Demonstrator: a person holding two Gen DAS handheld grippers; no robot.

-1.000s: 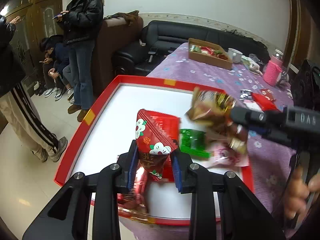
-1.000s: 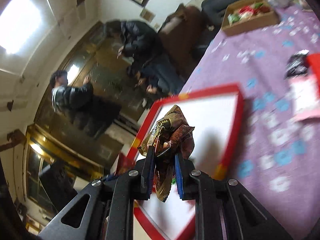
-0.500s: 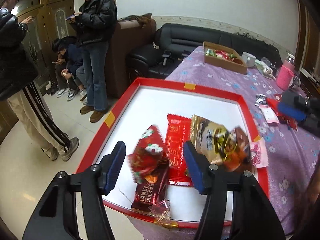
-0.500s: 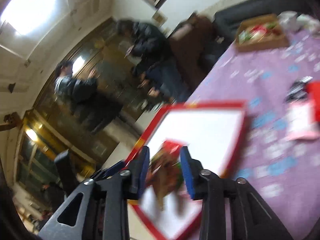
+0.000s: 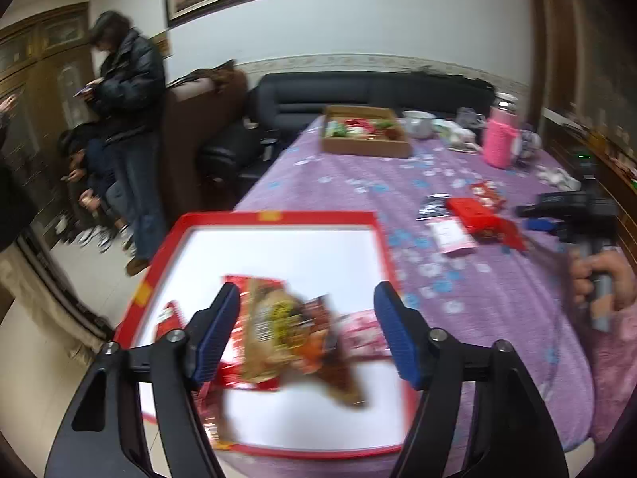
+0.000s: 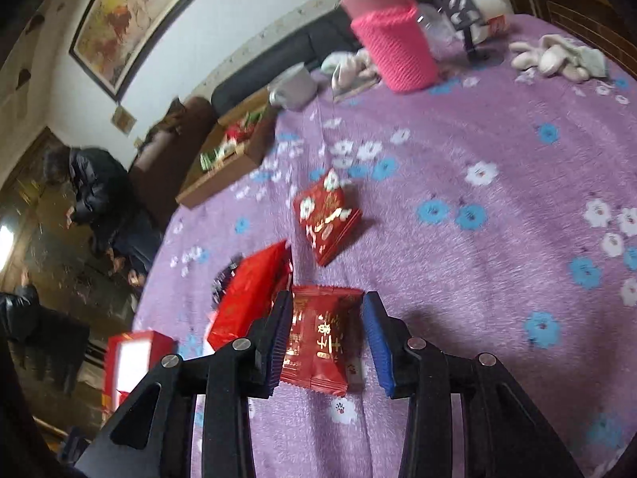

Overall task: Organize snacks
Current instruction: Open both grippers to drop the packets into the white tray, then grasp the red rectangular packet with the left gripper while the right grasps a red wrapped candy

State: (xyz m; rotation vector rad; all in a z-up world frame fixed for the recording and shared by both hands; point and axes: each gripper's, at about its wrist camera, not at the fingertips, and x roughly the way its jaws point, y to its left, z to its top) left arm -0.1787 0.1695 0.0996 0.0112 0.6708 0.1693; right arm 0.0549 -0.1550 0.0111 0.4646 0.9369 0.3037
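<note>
My left gripper (image 5: pixel 306 330) is open above the red-rimmed white tray (image 5: pixel 278 215). A brown and gold snack bag (image 5: pixel 278 334) lies on the tray among red and pink packets. My right gripper (image 6: pixel 324 338) is open over the purple flowered cloth, its jaws on either side of a dark red snack packet (image 6: pixel 318 342) without closing on it. A bright red packet (image 6: pixel 247 298) lies just left of it, and a red packet with white flowers (image 6: pixel 326 215) lies farther ahead. The right gripper also shows in the left wrist view (image 5: pixel 533 215), near loose packets (image 5: pixel 469 215).
A cardboard box of snacks (image 5: pixel 366 131) stands at the far end of the table, with a white mug (image 5: pixel 418 123) and a pink knitted bottle (image 6: pixel 394 47) beside it. White gloves (image 6: pixel 553 55) lie far right. People stand left of the table near a sofa (image 5: pixel 358 91).
Both grippers opened and dropped their snack bags onto the tray. My right gripper then swung right over the cloth to the dark red packet. My left gripper pulled back and rose.
</note>
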